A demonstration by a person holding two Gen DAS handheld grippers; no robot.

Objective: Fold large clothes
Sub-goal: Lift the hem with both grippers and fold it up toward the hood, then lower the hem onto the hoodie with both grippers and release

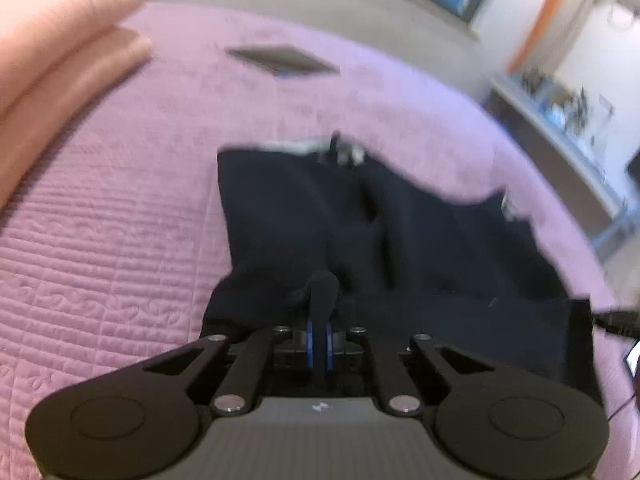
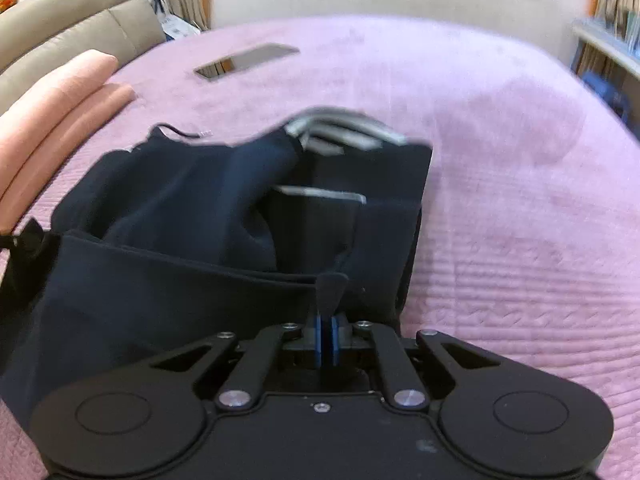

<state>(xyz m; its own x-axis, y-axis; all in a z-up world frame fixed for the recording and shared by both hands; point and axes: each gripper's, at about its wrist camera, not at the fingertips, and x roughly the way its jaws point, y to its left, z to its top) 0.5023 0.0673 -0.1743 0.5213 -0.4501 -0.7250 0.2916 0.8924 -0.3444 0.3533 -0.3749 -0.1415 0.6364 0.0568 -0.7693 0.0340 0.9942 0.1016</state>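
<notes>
A large dark navy garment [image 1: 400, 232] lies rumpled on a lilac quilted bedspread [image 1: 120, 220]. In the left wrist view my left gripper [image 1: 320, 322] is shut, with a pinch of the garment's near edge standing up between its blue pads. In the right wrist view the same garment [image 2: 180, 208] shows pale grey bands [image 2: 344, 130] at its far end. My right gripper [image 2: 327, 322] is shut on a fold of its near edge, and a tab of dark cloth pokes up above the pads. Both views are blurred.
Pink pillows [image 2: 52, 100] lie at the bed's left side. A flat dark rectangle [image 1: 282, 60] rests on the bedspread [image 2: 520, 200] beyond the garment. A beige padded headboard [image 2: 80, 12] stands at far left, and shelves [image 1: 560, 120] line the wall on the right.
</notes>
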